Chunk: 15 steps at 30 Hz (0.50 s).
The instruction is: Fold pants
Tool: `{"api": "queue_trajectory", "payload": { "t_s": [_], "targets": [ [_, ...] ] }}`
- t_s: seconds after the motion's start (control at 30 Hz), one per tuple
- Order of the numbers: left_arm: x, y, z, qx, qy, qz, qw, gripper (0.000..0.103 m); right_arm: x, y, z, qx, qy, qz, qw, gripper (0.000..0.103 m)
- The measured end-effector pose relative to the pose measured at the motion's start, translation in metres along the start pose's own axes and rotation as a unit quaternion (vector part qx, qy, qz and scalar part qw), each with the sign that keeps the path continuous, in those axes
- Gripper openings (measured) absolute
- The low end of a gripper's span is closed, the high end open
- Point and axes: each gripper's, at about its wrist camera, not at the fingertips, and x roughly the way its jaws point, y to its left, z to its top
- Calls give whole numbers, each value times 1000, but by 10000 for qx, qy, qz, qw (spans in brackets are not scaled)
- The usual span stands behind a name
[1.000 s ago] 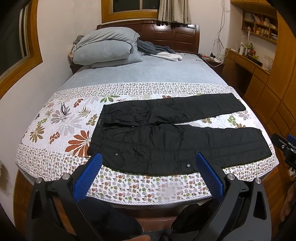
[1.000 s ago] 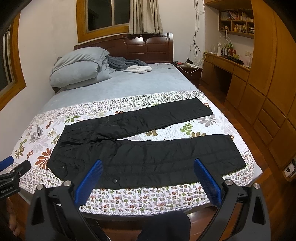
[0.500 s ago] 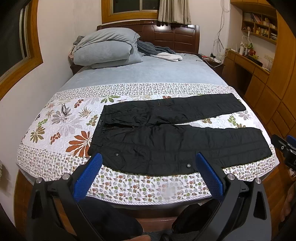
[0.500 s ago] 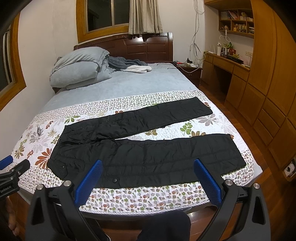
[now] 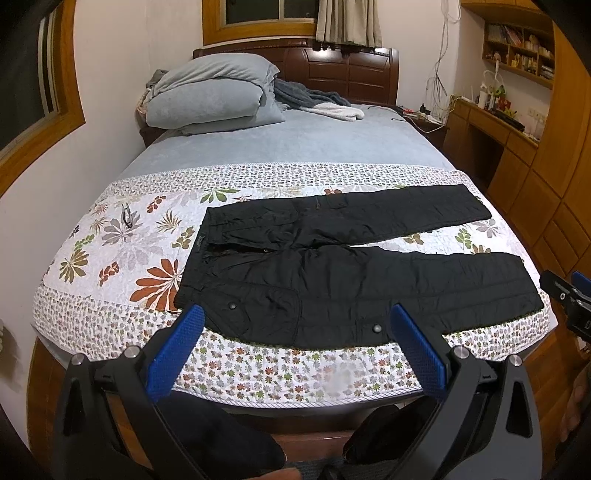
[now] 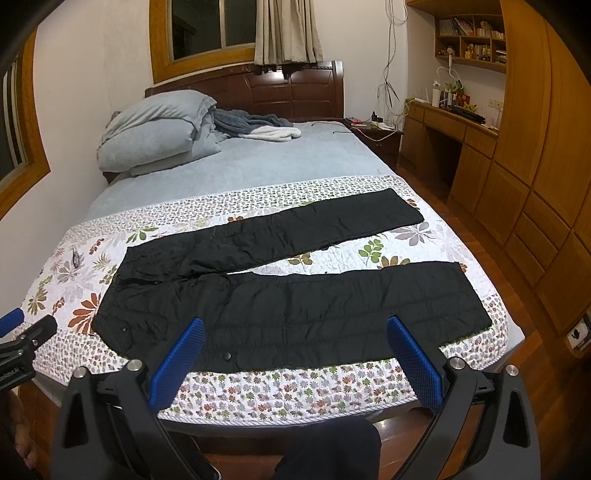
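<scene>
Pillows (image 5: 210, 96) (stacked) at headboard (image 5: 354, 70), well beyond pants (image 5: 343, 273).

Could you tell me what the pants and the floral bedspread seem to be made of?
The black pants look like matte, padded synthetic fabric: faint quilting lines and snap buttons. The floral bedspread looks like quilted cotton, judging by its puckered stitching; the exact fibre is unclear.

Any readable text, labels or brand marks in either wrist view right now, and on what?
None can be read.
Waistband patch on the pants: a small mark, too small to read.
White lettering on the left gripper, seen at the right wrist view's edge: blurred.
Book spines on the shelf: too small.
</scene>
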Motion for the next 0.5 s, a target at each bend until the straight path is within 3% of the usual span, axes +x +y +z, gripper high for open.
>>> {"api": "queue_trajectory", "payload": {
  "t_s": [0.23, 0.33, 0.43, 0.5],
  "targets": [
    [18, 9, -5, -38, 173, -264, 9995, 100, 4, -3, -2, 37, -43, -16, 10000, 100],
    [36, 21, -7, -224, 424, -744, 9961, 100, 9, -8, -3, 55, -17, -41, 10000, 100],
    [65, 43, -11, -570, 844, -1533, 9829, 100, 13, -14, -4, 80, -12, -50, 10000, 100],
    [85, 63, -14, -800, 995, -1736, 9765, 100, 18, -19, -6, 74, -76, -51, 9999, 100]
  ]
}}
